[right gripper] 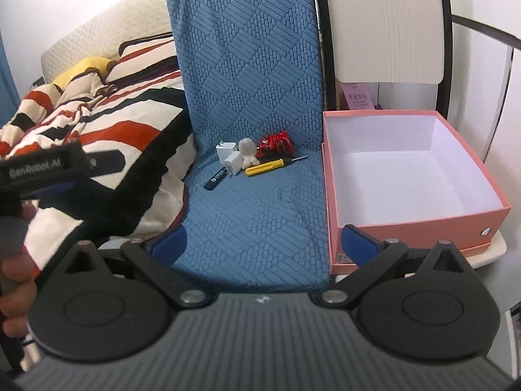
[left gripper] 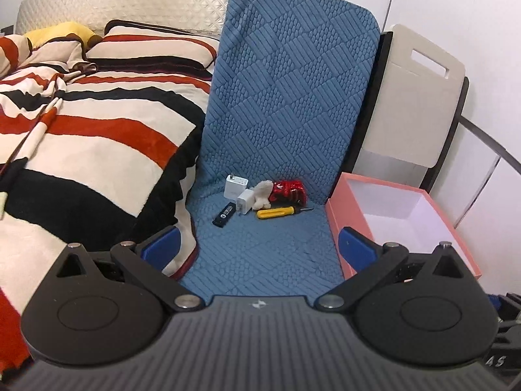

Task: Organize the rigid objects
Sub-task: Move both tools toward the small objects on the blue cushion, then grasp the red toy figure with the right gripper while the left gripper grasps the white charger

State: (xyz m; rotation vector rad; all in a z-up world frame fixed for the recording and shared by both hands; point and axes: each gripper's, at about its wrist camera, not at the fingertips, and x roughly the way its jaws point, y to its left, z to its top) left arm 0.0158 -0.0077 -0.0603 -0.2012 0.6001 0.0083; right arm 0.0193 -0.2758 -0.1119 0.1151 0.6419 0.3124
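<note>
a bed with a striped blanket (left gripper: pixel 97 123) filled the room to the left of both claws, its quilted cream headboard (left gripper: pixel 123 0) against a white wall. straight ahead of the claws a blue textured cover (left gripper: pixel 286 97) draped a chair seat and back. to the right of the claws sat an open pink box (right gripper: pixel 407 238) with a white inside, a cream folding chair (right gripper: pixel 387 26) behind it. far ahead on the blue seat lay a cluster: a red crumpled item (left gripper: pixel 289 190), a white charger (left gripper: pixel 236 185), a smaller white plug (left gripper: pixel 246 201), a pale figurine (left gripper: pixel 263 192), a yellow screwdriver (left gripper: pixel 276 211) and a black stick (left gripper: pixel 224 215). the left claw (left gripper: pixel 259 247) and the right claw (right gripper: pixel 263 241) both stood wide apart, holding nothing
</note>
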